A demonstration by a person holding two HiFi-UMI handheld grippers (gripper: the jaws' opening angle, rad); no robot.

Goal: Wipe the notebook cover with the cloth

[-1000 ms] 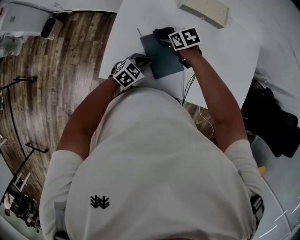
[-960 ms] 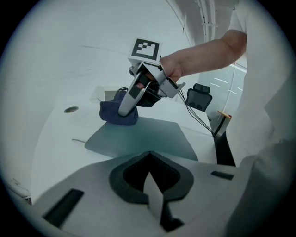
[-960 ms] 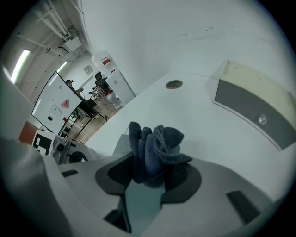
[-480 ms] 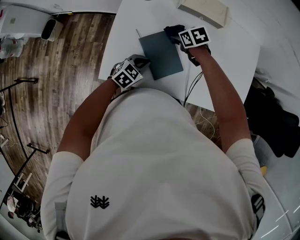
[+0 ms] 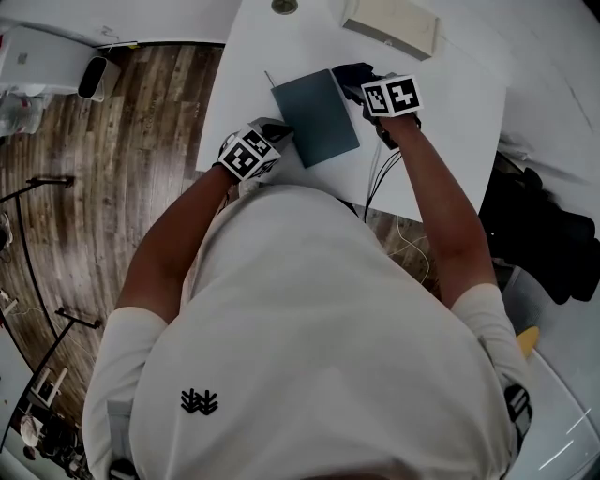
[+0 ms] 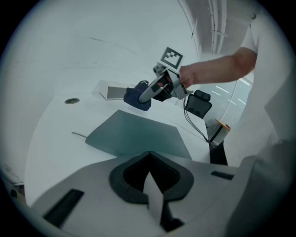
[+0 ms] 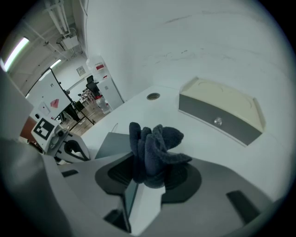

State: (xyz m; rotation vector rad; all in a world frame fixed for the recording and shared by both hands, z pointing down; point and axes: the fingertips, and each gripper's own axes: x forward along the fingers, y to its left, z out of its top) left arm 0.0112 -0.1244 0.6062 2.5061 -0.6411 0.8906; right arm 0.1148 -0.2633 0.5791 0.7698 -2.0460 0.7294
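Note:
A dark grey-green notebook [image 5: 316, 116] lies flat on the white table [image 5: 450, 112], its cover bare. My right gripper [image 5: 367, 88] is shut on a bunched dark blue cloth [image 5: 352, 73] just off the notebook's far right corner. In the right gripper view the cloth [image 7: 155, 148] sticks up out of the jaws, with the notebook [image 7: 111, 144] to the left. My left gripper [image 5: 279, 131] sits at the notebook's near left corner, jaws shut with nothing between them. From the left gripper view the notebook [image 6: 138, 136] lies just ahead, with the cloth [image 6: 137, 98] beyond it.
A beige box [image 5: 389, 25] stands at the table's far side, with a small round disc [image 5: 284, 6] to its left. Cables [image 5: 380, 169] hang over the near table edge. Wood floor [image 5: 112, 187] lies to the left, dark bags [image 5: 544, 244] to the right.
My right gripper has carried the cloth from over the notebook's far part to the right, off the cover. The left gripper has stayed by the near left corner.

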